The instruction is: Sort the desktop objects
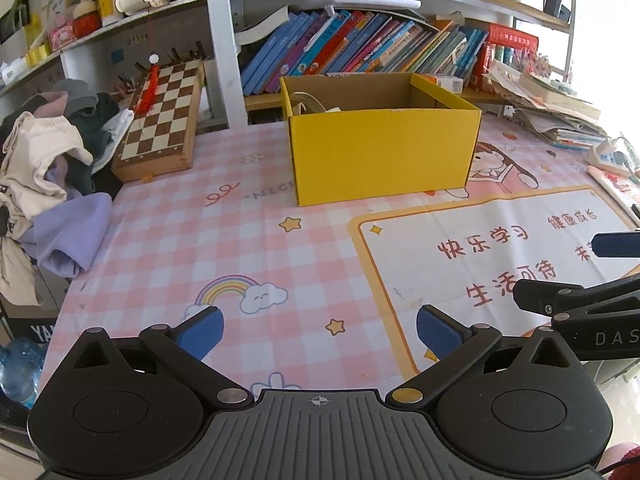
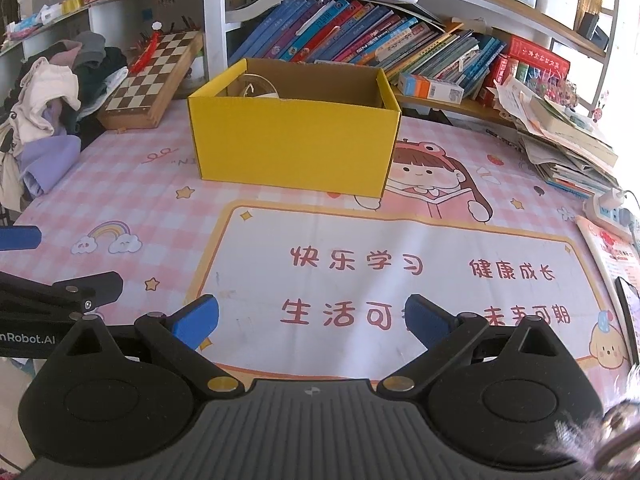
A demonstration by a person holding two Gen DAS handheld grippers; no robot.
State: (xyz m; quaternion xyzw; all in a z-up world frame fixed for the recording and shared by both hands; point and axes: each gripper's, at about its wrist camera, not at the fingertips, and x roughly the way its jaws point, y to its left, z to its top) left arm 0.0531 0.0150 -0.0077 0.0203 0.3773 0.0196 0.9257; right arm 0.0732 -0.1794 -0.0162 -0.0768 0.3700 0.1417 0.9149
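Note:
A yellow cardboard box (image 1: 380, 152) (image 2: 292, 144) stands open-topped at the back of the pink checked desk mat (image 1: 192, 248) (image 2: 132, 184). A pale round item (image 2: 252, 86) and some cream-coloured things (image 1: 308, 104) lie inside against its left end. My left gripper (image 1: 320, 330) is open near the front edge, nothing between its blue pads. My right gripper (image 2: 312, 320) is open too, hovering over the white printed panel (image 2: 400, 280) with nothing held. Each gripper shows at the edge of the other's view.
A wooden chessboard (image 1: 160, 120) (image 2: 152, 80) leans at the back left beside a heap of clothes (image 1: 48, 176) (image 2: 48, 112). Slanted books (image 1: 352, 48) (image 2: 368, 44) fill the shelf behind the box. A paper stack (image 2: 560, 136) and power strip (image 2: 612, 208) sit right.

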